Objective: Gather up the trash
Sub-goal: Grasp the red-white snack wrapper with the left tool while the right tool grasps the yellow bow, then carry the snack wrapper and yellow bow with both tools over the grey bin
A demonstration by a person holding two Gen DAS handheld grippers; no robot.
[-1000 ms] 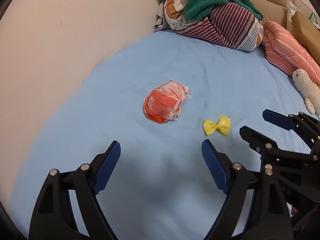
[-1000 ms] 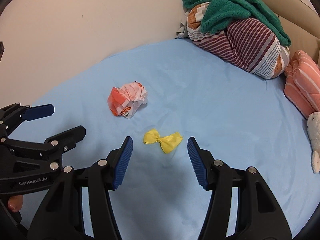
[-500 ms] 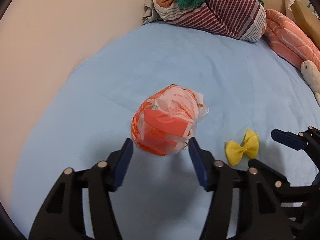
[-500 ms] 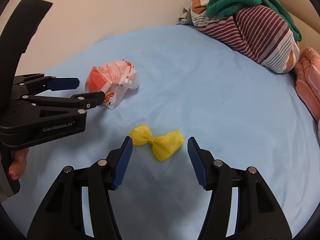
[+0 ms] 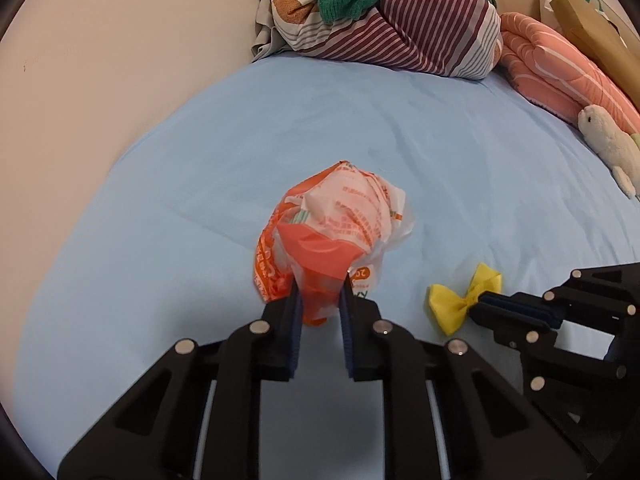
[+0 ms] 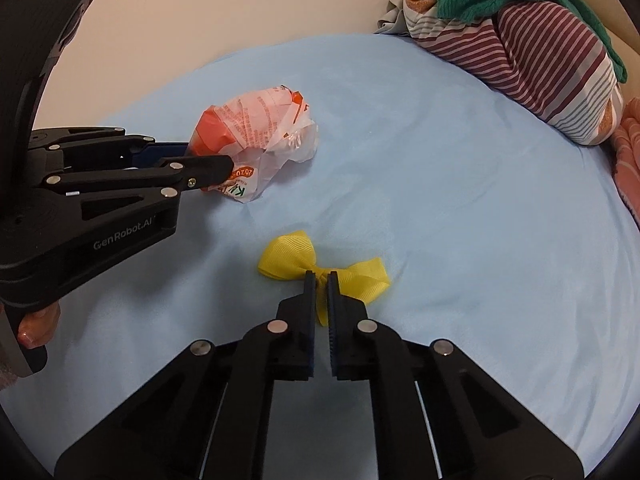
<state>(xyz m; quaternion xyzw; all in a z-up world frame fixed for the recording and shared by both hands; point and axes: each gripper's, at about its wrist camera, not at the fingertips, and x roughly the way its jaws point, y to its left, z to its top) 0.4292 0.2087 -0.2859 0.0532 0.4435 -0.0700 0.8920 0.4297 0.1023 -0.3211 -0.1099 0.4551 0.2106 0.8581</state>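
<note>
Both grippers are angled steeply down at the blue sheet [image 5: 460, 152], side by side. The left gripper [image 5: 319, 296] has its jaws closing on the near end of the orange bag [image 5: 332, 232], the blue pads pressing into the crumpled plastic from both sides. From the right wrist view the same gripper [image 6: 208, 164] comes in from the left edge, its tips buried in the bag [image 6: 256, 140], and a fingertip [image 6: 38, 326] of the person's hand shows beneath its body.

The right gripper [image 6: 319, 280] is clamped tight on the knot of the yellow bow [image 6: 324, 268], loops fanning out either side of the pads. In the left view its tips [image 5: 480, 308] meet the bow [image 5: 464, 300] at the right.

A second ago both sets of jaws stood wide and higher, well short of their targets; half a second ago the left pads flanked the bag without touching and the right pads straddled the bow. Now both have dropped and pinched in. Bag and bow lie where they were, near each other mid-sheet.

At the far end sit the striped bundle [image 5: 400, 28], the pink quilt [image 5: 560, 68] and the plush toy [image 5: 608, 140].
</note>
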